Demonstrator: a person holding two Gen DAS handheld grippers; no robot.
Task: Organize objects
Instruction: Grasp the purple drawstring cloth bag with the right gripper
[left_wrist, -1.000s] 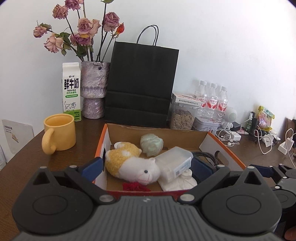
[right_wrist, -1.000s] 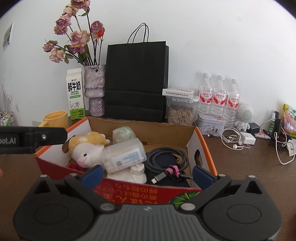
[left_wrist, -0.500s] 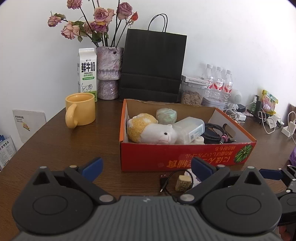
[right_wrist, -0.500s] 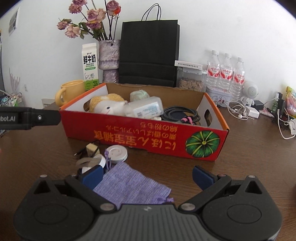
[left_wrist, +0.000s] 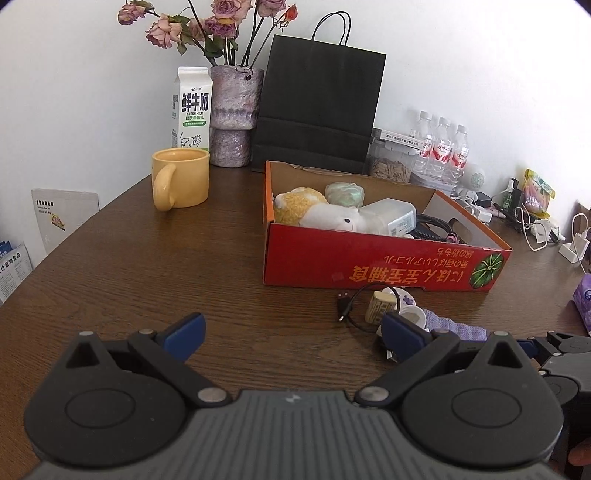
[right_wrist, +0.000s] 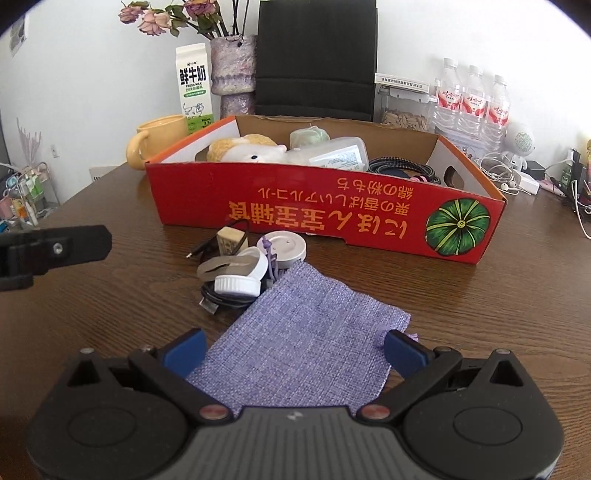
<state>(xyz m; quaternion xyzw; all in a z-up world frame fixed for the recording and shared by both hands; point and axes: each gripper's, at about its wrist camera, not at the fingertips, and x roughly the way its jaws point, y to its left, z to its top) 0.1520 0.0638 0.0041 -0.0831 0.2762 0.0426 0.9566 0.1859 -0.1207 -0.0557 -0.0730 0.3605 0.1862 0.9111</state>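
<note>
Left gripper (left_wrist: 291, 334) and right gripper (right_wrist: 293, 350): fingers spread wide, nothing held. Right one hovers over the flat lavender woven fabric pouch (right_wrist: 306, 339) on the brown wooden table (right_wrist: 461, 314). Small white jar, caps and black cable lie just beside the pouch, in front of the red cardboard box (right_wrist: 332, 218) holding a plush toy.

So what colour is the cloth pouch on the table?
Lilac pouch, clearest in the right wrist view.

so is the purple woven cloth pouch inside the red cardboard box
No, the purple woven cloth pouch lies flat on the wooden table in front of the red cardboard box.
</note>
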